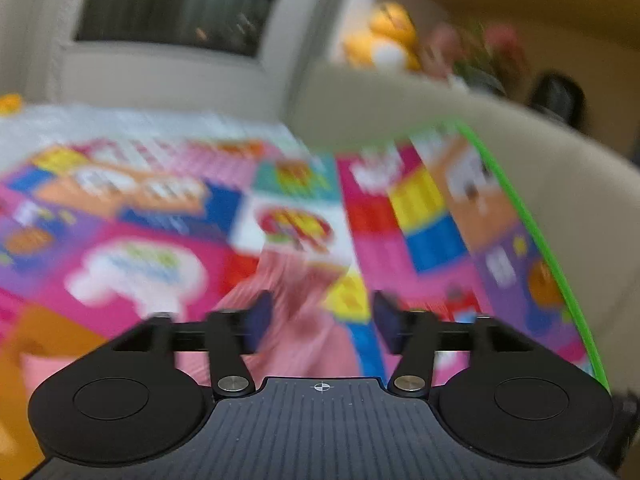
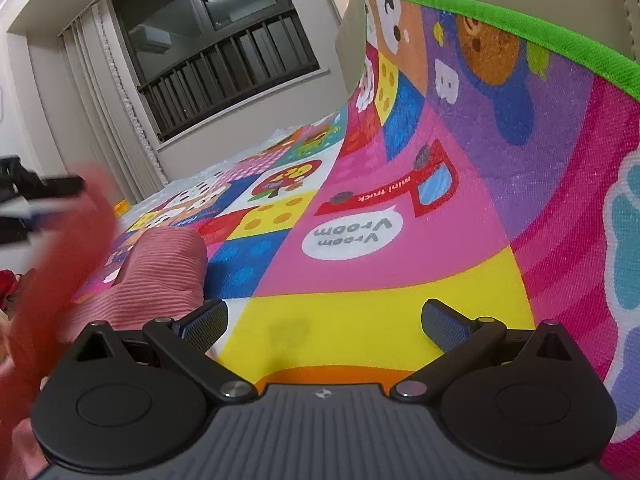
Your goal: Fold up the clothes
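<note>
Lying on mat: pink garment; both tools apart, empty.

Bright, even indoor light, a round ceiling lamp glaring in the dark window glass far ahead of the sharp right view, while motion blur smears the left view and fisheye bends both edges.

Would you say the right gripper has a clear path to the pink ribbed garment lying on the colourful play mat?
Probably yes. The right gripper stands open over bare play mat, and the pink ribbed garment lies just to its left with nothing between them. A blurred red cloth hangs further left, beyond it.
</note>
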A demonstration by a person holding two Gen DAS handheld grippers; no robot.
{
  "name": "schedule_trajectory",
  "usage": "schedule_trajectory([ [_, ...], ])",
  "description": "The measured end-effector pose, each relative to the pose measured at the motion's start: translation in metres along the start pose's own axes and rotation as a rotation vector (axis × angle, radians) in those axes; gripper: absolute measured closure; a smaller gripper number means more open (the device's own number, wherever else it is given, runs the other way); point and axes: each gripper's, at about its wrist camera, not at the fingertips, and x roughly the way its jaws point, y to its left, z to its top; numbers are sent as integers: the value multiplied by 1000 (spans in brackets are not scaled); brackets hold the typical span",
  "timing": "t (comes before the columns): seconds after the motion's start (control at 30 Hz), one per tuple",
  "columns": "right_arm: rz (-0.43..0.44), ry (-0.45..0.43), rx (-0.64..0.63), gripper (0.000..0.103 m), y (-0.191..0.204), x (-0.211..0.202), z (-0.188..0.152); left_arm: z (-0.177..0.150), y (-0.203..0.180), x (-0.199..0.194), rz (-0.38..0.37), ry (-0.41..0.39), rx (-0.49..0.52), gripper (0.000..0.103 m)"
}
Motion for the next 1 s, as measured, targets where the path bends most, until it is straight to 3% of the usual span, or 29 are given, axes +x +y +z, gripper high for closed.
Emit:
schedule_trajectory([
  [0.07,1,7,-2,0,0,1,0,-15,-11,-3,-36,29,51,17],
  [0.13,8,26,-3,0,0,3,1,-25,-13,-16,-55,33,92,9],
  [0.2,14,47,1,0,-2,6,3,-34,-10,-32,-58,31,123,8],
  [0.37,27,98,9,0,-5,10,7,-62,13,-77,98,41,210,6],
  [0.5,-15,146,-73,0,10,13,16,-90,55,-96,249,95,184,6],
  [0.6,12,68,-162,0,38,-1,33,-100,81,-108,268,95,123,6],
  [0.7,120,42,-177,0,74,-4,59,-102,95,-109,250,87,103,6],
  [0.8,198,101,-144,12,109,18,76,-102,103,-104,226,80,100,6],
  [0.9,164,143,-160,29,140,57,73,-102,104,-95,218,78,108,6],
  [0.97,129,189,-163,35,153,84,64,-102,105,-91,210,78,105,6],
  [1.0,112,211,-177,44,160,98,57,-102,106,-91,202,78,100,6],
])
